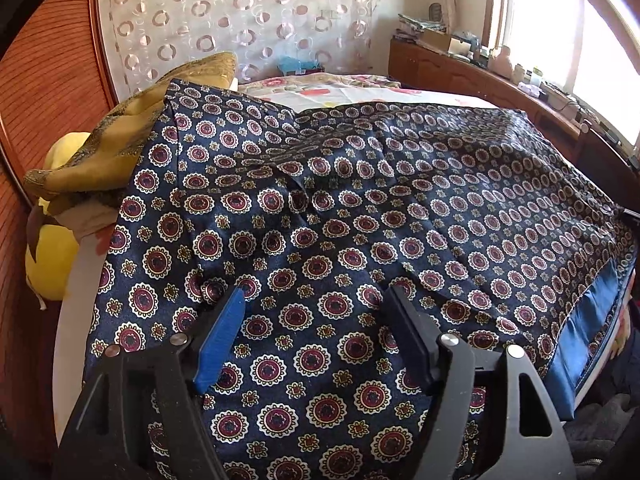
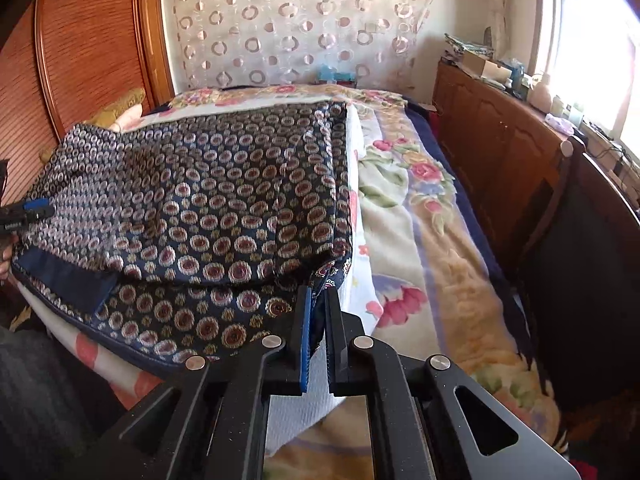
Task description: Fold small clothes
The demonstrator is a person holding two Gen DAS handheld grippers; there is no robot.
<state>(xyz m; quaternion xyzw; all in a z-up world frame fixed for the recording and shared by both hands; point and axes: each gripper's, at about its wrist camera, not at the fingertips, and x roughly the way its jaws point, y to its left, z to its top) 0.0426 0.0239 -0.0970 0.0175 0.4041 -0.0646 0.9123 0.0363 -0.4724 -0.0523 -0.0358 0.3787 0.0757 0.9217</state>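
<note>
Patterned navy garment [image 1: 340,208] lies spread mid-frame on the bed [image 2: 432,240]. Right gripper [image 2: 317,300] pinches its lower-right corner; left gripper [image 1: 316,308] hovers spread above the cloth. Step: securing corners. Next, probably: left must clamp before folding over.

Wall ahead of you: pale, hung with a sheer curtain [image 2: 296,28] printed with rings.
To your left: a reddish ribbed wooden panel [image 2: 92,40] with a curved frame.
To your right: a low wooden cabinet [image 2: 492,128], its top crowded with small clutter.
Window [image 1: 560,24]: above the cabinet, glaring daylight.
Bed [image 2: 432,216]: floral blanket.
</note>
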